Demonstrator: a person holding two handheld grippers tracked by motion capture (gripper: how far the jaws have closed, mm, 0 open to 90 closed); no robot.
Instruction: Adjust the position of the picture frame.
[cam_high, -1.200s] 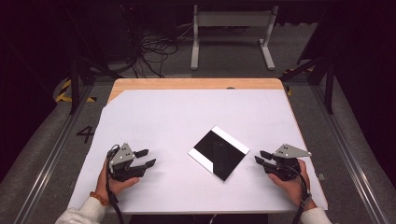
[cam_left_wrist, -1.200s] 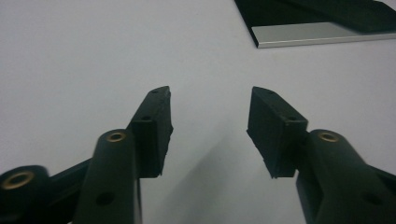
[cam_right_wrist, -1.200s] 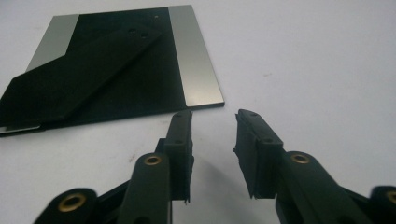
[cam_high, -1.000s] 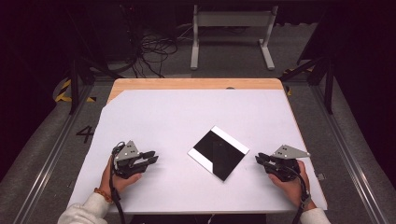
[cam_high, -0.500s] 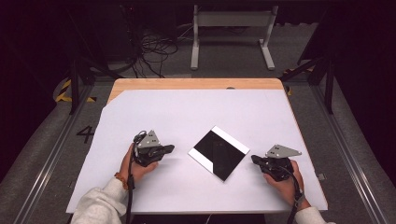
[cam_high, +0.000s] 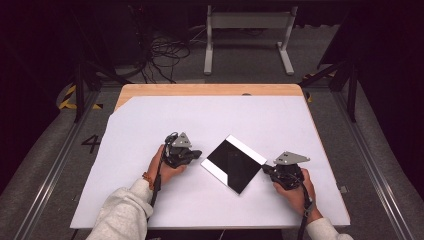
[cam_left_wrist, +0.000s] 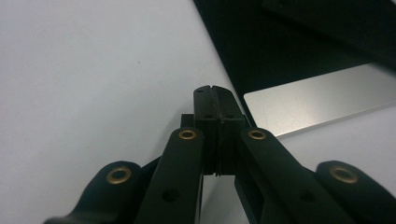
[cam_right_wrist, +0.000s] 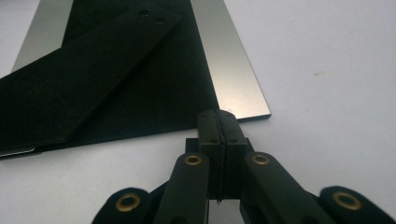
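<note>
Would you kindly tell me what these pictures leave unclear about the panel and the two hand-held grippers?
- Panel: in the left gripper view its far part runs off the top and right edges; what it is made of cannot be told.
- Left hand-held gripper: whether its shut tips touch the panel's edge; the jaws themselves hide the gap.
- Right hand-held gripper: the same, its shut tips cover the panel's near edge.
- High view: both sets of tips are too small to judge contact.

The flat panel (cam_high: 234, 163) is seen as smooth matt black across its middle, bordered by strips of brushed silvery metal (cam_right_wrist: 233, 70) with a dull sheen. The table (cam_high: 210, 90) is shown as pale wood at its far edge, covered by a matt white sheet (cam_high: 210, 120), faintly speckled. The jaws of both grippers are rendered in matt black plastic, with brass-coloured rivets (cam_left_wrist: 187, 135). A soft pale-grey cloth sleeve (cam_high: 122, 217) is worn.
</note>
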